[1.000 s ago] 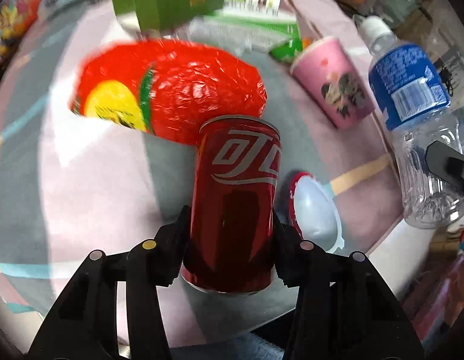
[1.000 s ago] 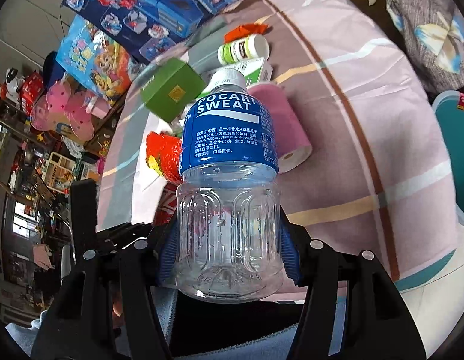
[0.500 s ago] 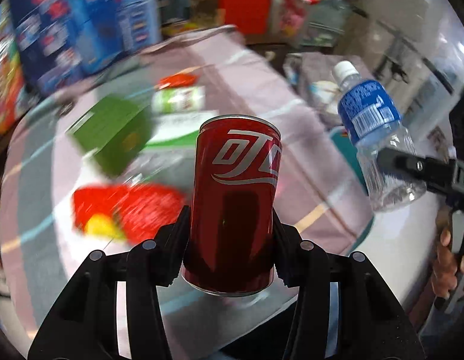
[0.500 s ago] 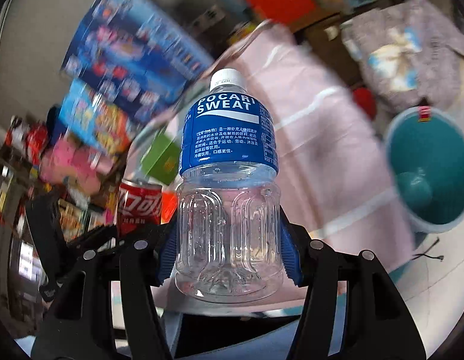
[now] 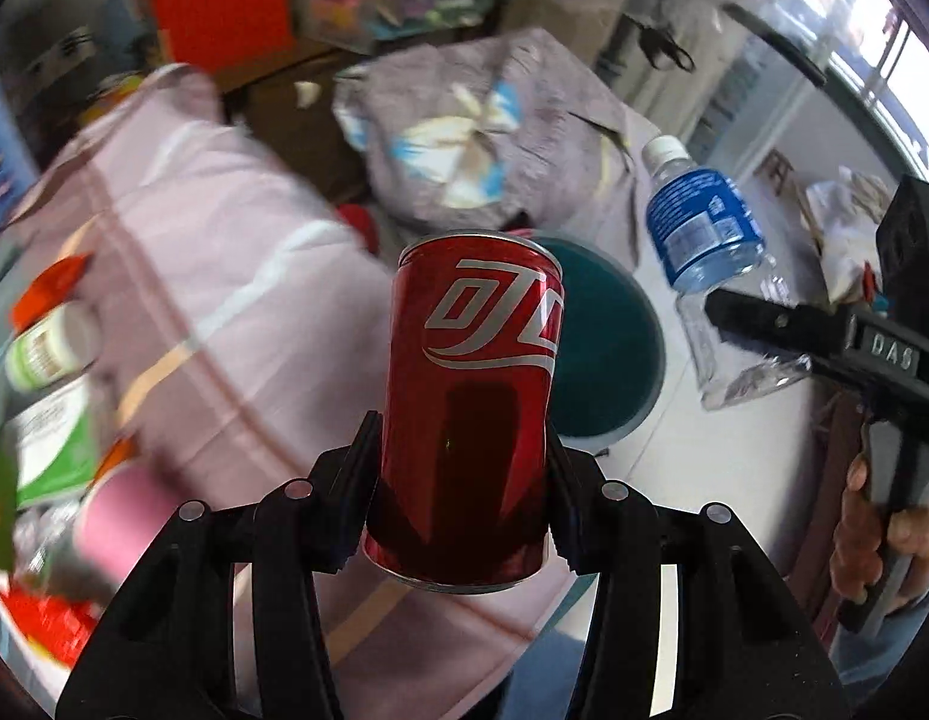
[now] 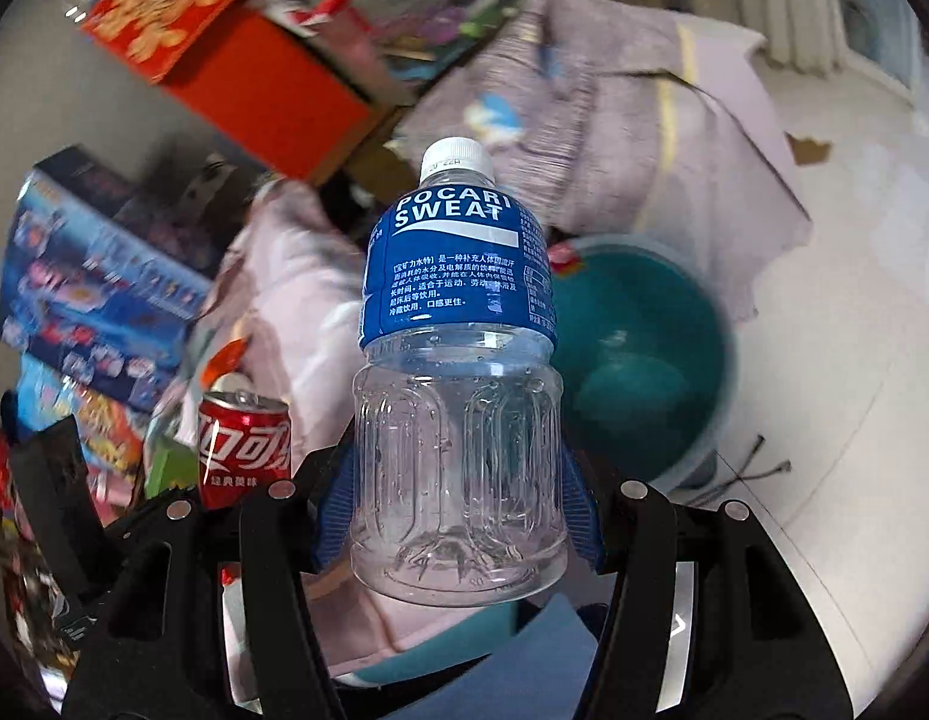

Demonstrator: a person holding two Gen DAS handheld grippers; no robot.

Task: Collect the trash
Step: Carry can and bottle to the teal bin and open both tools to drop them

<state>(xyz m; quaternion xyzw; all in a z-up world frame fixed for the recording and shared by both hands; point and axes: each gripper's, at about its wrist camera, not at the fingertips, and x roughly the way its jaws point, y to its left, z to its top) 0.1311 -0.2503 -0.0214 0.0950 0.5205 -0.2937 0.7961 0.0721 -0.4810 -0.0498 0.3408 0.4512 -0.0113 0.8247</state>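
Left wrist view: my left gripper (image 5: 461,504) has its jaws about half open and clamped on a red can (image 5: 470,402), which stands upright between them with its lower half pinched by both pads. Just past the can, ahead of the jaws and a little to their right, sits a teal bin (image 5: 608,342) on the pale floor (image 5: 722,480). Left of the jaws is the desk under a pink cloth (image 5: 212,252), blurred, with a white jar (image 5: 50,348), a green-and-white box (image 5: 56,444) and a pink cup (image 5: 122,516) on it. Far right of the jaws I see my right gripper (image 5: 764,324) gripping a bottle (image 5: 704,252), tilted, and the hand (image 5: 884,522) on its handle.

Right wrist view: my right gripper (image 6: 458,510) is also about half open, jaws pressed on the clear lower body of the bottle (image 6: 458,360), upright, white cap on, blue label above the pads. The bin (image 6: 644,360) lies ahead of the jaws and to their right, partly hidden by the bottle, with something pale and blurred inside. To the left of the jaws the can (image 6: 245,444) shows in the left gripper, near the cloth (image 6: 284,276) edge. Beyond are toy boxes (image 6: 98,300), smeared.
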